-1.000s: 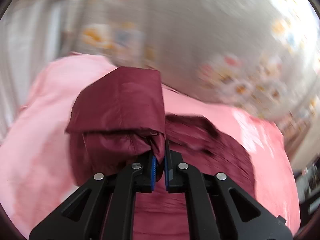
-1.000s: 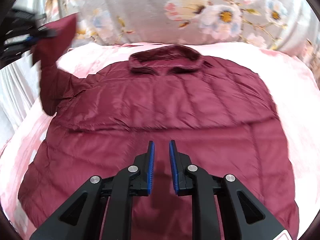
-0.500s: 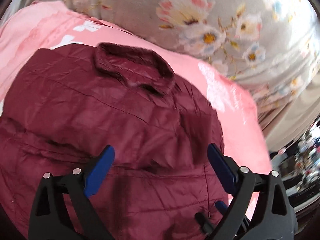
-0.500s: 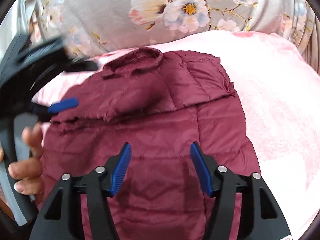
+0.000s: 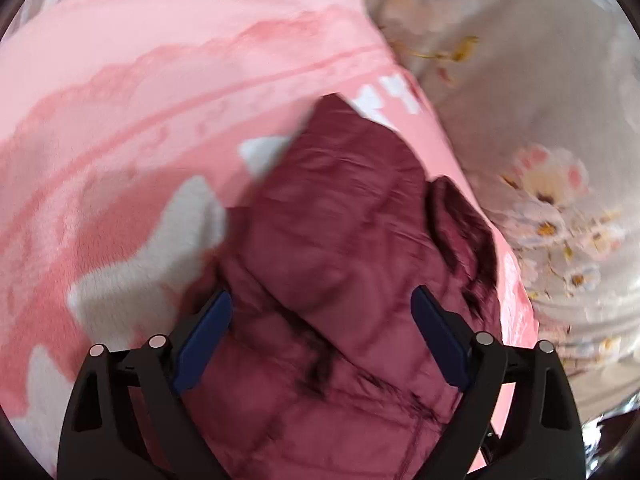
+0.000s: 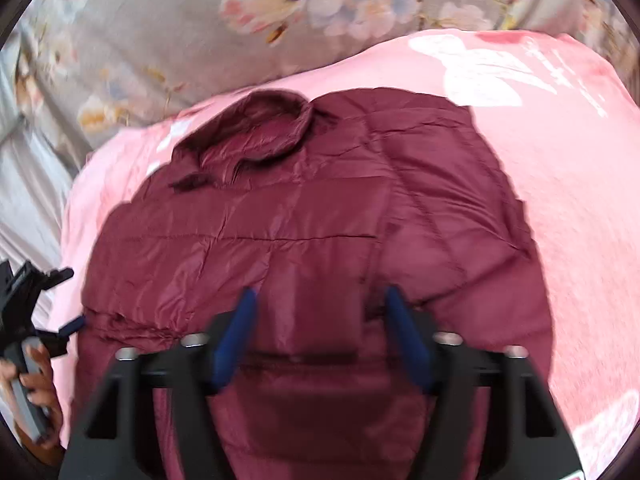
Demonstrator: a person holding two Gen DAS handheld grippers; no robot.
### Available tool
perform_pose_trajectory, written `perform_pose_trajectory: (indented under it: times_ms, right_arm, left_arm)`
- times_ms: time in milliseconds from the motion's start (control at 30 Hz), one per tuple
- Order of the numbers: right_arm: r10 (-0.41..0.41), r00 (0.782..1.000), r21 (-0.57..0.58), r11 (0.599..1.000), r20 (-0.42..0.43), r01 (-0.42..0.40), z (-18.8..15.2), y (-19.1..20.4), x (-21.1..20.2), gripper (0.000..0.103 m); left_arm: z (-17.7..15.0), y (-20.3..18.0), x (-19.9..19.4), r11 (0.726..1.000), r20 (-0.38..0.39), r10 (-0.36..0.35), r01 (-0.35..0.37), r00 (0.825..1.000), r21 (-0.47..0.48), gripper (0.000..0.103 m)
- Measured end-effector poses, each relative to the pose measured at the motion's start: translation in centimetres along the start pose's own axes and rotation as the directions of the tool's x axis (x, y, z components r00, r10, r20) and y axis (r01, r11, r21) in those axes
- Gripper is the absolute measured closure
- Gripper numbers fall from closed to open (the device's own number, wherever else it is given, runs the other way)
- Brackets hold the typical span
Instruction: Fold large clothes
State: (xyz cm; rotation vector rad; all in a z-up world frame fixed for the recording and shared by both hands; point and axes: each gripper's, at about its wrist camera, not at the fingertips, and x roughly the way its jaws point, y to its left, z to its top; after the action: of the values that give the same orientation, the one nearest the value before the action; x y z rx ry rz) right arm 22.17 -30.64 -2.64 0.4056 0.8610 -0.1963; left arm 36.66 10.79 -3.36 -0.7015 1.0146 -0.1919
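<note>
— Where's the jacket (image 6: 320, 216)?
— Flat on the pink blanket (image 6: 580, 200), collar (image 6: 256, 128) at 11 o'clock.
— The tools?
— Left tool (image 5: 320, 320): gaping, slightly narrowed, empty. Right tool (image 6: 320, 328): half-spread, just been closing, gripping nothing.

The jacket (image 6: 320, 216) was deep maroon, quilted in stitched panels. The blanket (image 6: 560, 200) under it was pink with white shapes and darker pink bands. The fabric (image 6: 160, 32) behind was grey with pale pink-and-white flowers, yellow-centred. The fingers (image 5: 204, 336) were blue on black frames.
</note>
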Motion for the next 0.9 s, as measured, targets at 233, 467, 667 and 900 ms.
perform_pose_trajectory:
  times_ms: [233,467,667,900]
  right_arm:
    - [0.007,0.972,-0.109,0.994,0.234,0.02,5.8,2.4,-6.9,0.1]
    - [-0.142,0.961,-0.123,0.977,0.237,0.175,6.0,-0.1,-5.5,0.101]
    - [-0.201,0.973,-0.083,0.974,0.116,0.211,2.0,-3.6,0.1,0.101]
    - [-0.212,0.975,-0.107,0.97,0.063,0.218,0.3,-4.3,2.4,0.099]
  left_arm:
    - [1.0,-0.3,1.7,0.997,0.006,0.075,-0.076,0.997,0.025,0.035]
    - [0.8,-1.3,3.2,0.975,0.062,0.193,-0.199,0.979,0.102,0.042]
    - [-0.3,-2.3,4.0,0.918,0.145,0.313,-0.338,0.939,0.207,0.056]
    - [-2.0,-3.4,4.8,0.84,0.242,0.392,-0.452,0.888,0.3,0.057]
